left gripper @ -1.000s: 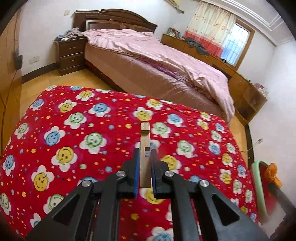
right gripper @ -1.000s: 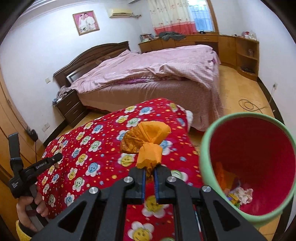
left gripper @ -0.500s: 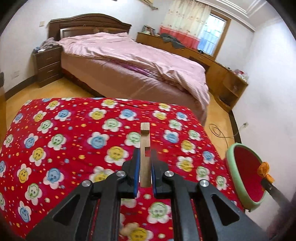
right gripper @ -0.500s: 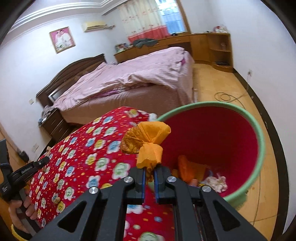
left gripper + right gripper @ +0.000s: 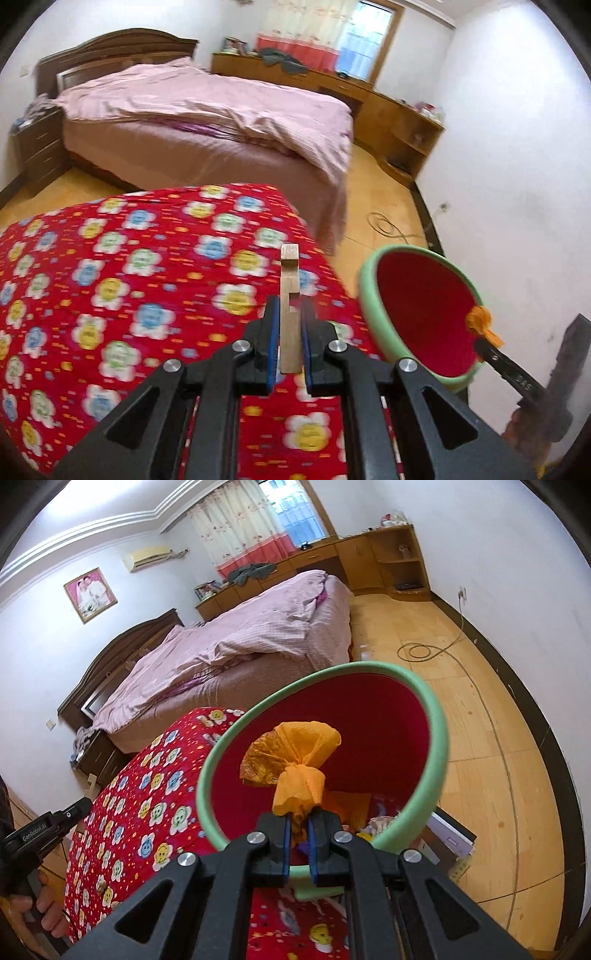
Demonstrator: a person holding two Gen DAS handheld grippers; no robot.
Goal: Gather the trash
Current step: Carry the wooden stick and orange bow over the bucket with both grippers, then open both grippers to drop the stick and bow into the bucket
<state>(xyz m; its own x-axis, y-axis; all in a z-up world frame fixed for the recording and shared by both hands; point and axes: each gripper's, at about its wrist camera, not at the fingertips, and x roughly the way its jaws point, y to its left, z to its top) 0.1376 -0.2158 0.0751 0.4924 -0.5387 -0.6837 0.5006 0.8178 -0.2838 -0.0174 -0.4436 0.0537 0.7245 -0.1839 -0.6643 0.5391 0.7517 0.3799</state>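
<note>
Right tongs (image 5: pixel 298 829) grip orange wrapper (image 5: pixel 295 760) inside bin rim (image 5: pixel 437 716).

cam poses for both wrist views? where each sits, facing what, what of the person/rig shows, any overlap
Left wrist: on the left hand-held gripper, looking down across the red quilt to the pink bed; shows its fingers clamping a wooden strip.
Right wrist: on the right hand-held gripper, looking into the green-rimmed bin; shows its fingers clamping an orange wrapper and a hand at the left edge.
Shared: quilt, bed, bin; each view catches the other gripper.
</note>
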